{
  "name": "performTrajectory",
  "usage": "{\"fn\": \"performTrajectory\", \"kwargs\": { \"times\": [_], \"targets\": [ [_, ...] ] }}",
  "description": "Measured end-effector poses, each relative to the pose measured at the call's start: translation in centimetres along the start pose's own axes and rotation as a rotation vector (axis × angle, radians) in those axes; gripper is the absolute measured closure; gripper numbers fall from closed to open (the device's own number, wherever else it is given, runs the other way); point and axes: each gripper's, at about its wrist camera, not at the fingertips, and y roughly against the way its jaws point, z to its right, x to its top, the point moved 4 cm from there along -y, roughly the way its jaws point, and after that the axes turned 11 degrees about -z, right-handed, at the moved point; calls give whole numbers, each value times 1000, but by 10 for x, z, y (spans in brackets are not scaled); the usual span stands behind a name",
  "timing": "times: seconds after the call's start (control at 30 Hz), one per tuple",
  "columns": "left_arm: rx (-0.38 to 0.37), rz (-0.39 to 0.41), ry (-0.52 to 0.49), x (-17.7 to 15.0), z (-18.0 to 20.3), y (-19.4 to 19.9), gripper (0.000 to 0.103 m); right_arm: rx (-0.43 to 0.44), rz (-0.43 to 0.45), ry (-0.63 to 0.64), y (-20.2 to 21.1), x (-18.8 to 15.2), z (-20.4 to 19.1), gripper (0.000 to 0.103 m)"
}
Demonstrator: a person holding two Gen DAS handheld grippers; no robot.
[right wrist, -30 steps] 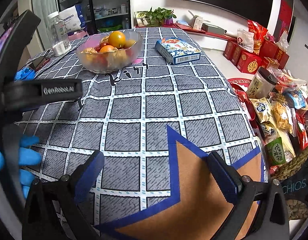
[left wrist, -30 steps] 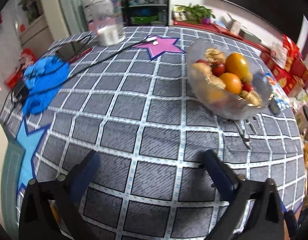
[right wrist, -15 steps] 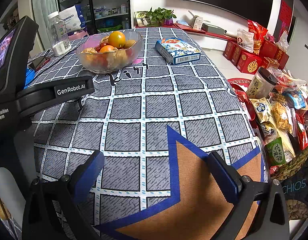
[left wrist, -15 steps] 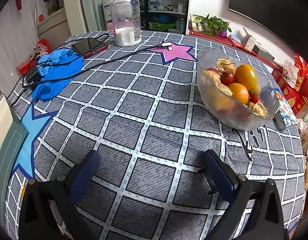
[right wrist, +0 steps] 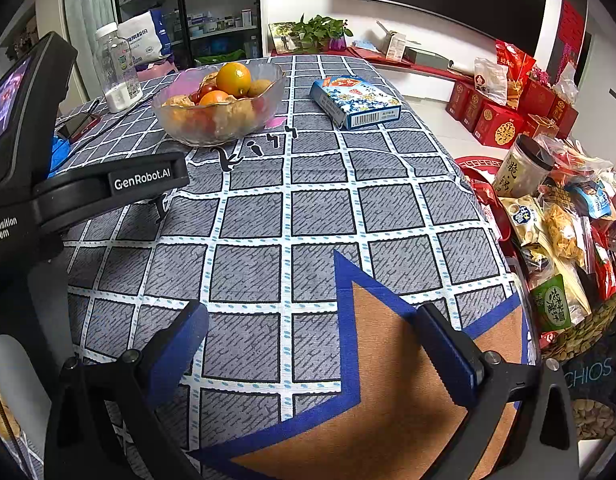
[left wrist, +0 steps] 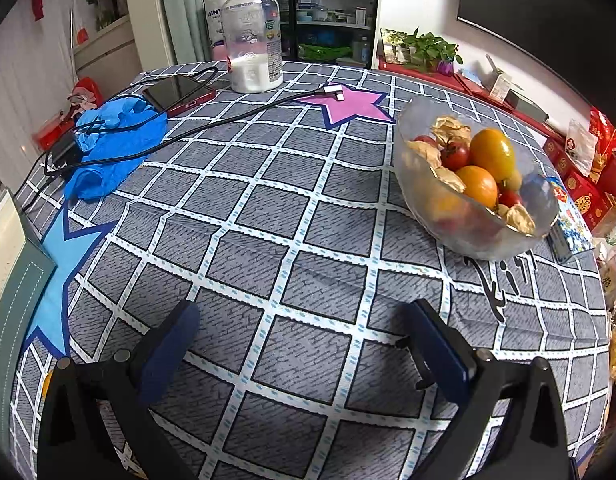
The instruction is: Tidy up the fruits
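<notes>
A clear glass bowl [left wrist: 424, 200] stands on the grey checked tablecloth [left wrist: 268, 220], holding oranges [left wrist: 491, 153], small red tomatoes [left wrist: 454, 156] and papery husked fruits [left wrist: 450, 130]. It also shows in the right wrist view [right wrist: 196, 130], far left of centre. My left gripper [left wrist: 304, 344] is open and empty, low over the cloth, with the bowl ahead to the right. My right gripper [right wrist: 312, 344] is open and empty over the brown star patch near the table's front edge. The left gripper's body [right wrist: 88, 188] shows at the left of the right wrist view.
A plastic bottle [left wrist: 252, 32] stands at the back. A red phone [left wrist: 180, 92], black cable [left wrist: 228, 116] and blue gloves [left wrist: 112, 144] lie at the left. A blue box [right wrist: 354, 102] lies right of the bowl. Snack packets and red boxes [right wrist: 548, 208] crowd the floor beyond the right edge.
The left gripper has drawn back and turned a little, so the bowl and bottle sit farther off and more centred. The right gripper has stayed still.
</notes>
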Motion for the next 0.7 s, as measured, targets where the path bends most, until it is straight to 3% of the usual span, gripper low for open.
{"fn": "performTrajectory", "kwargs": {
  "times": [0.7],
  "targets": [
    [0,0,0,0,0,0,0,1,0,1,1,0,-1,0]
  ]
}}
